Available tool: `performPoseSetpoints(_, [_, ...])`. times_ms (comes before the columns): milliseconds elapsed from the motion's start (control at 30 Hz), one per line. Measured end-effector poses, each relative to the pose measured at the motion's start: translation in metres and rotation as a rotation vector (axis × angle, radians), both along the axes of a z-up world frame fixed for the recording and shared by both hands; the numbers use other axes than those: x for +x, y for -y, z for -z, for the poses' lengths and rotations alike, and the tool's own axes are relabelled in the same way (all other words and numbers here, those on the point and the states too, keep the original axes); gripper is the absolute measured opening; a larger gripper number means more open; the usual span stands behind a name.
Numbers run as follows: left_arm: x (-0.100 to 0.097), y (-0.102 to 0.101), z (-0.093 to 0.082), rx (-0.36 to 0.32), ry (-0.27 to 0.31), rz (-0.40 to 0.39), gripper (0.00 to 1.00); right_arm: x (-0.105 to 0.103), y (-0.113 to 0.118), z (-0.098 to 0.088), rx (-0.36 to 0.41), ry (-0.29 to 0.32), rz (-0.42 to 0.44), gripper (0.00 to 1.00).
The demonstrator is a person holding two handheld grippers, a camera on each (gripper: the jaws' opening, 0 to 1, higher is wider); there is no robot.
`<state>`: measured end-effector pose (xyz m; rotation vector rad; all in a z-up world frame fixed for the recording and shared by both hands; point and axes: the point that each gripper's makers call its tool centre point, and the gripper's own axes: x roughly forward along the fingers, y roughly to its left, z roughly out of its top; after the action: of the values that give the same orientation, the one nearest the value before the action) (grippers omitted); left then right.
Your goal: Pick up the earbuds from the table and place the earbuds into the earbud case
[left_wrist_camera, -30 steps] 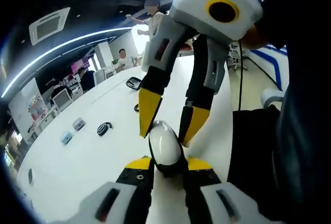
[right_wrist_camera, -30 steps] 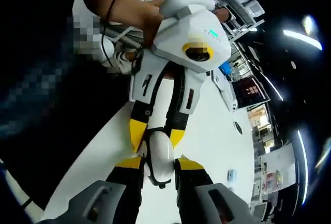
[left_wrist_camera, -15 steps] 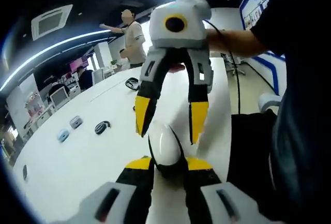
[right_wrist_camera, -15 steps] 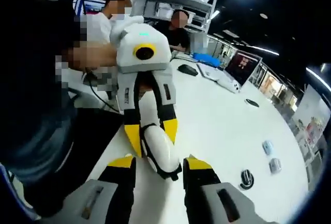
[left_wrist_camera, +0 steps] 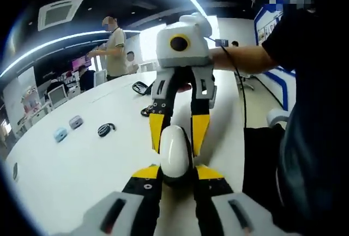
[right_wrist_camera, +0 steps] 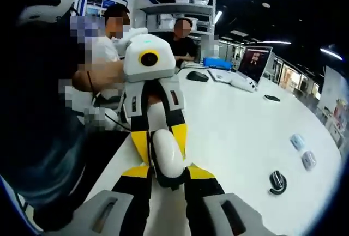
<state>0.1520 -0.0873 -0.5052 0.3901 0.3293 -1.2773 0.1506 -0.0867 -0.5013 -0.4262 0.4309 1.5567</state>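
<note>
A white, egg-shaped earbud case [left_wrist_camera: 174, 154] with a dark seam is held over the white table [left_wrist_camera: 82, 165] near its edge. My left gripper [left_wrist_camera: 175, 173] is shut on its near end. My right gripper [left_wrist_camera: 178, 133] comes in from the far side, its yellow tips pressed against the case's other end. In the right gripper view the same case [right_wrist_camera: 166, 157] sits between my right gripper [right_wrist_camera: 166, 173] and the left gripper's yellow fingertips [right_wrist_camera: 140, 143]. The case lid looks closed. I cannot make out any earbud.
A small black looped item [left_wrist_camera: 106, 129] and two little cases, blue [left_wrist_camera: 60, 134] and grey [left_wrist_camera: 75, 121], lie on the table to the left. A laptop [right_wrist_camera: 253, 64] and seated people [right_wrist_camera: 182, 37] are at the far end. A person [left_wrist_camera: 113, 45] stands beyond the table.
My right gripper was open and a little clear of the case. It has come closer and shut on the case's far end. Both views have levelled out towards the table.
</note>
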Motion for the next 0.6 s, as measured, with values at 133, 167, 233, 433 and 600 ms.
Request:
performPoseSetpoints(133, [0.003,-0.003,0.0,-0.028,-0.024,-0.009,0.25,-0.003,0.001,-0.002,0.032,-0.088,0.033,0.2])
performPoseSetpoints(167, [0.002,-0.003,0.0,-0.036,-0.031,-0.009,0.25,-0.003,0.002,-0.003,0.039,-0.1,0.037,0.19])
performPoseSetpoints(233, [0.003,-0.004,-0.002,-0.058,-0.043,-0.018,0.26,-0.004,0.002,-0.006,0.067,-0.149,0.062,0.19])
performPoseSetpoints(433, [0.006,-0.005,-0.018,-0.142,-0.037,-0.048,0.28,-0.001,0.007,-0.021,0.139,-0.288,0.145,0.19])
performPoseSetpoints(600, [0.01,-0.009,-0.023,-0.141,0.011,-0.093,0.31,0.007,0.016,-0.036,0.184,-0.368,0.209,0.18])
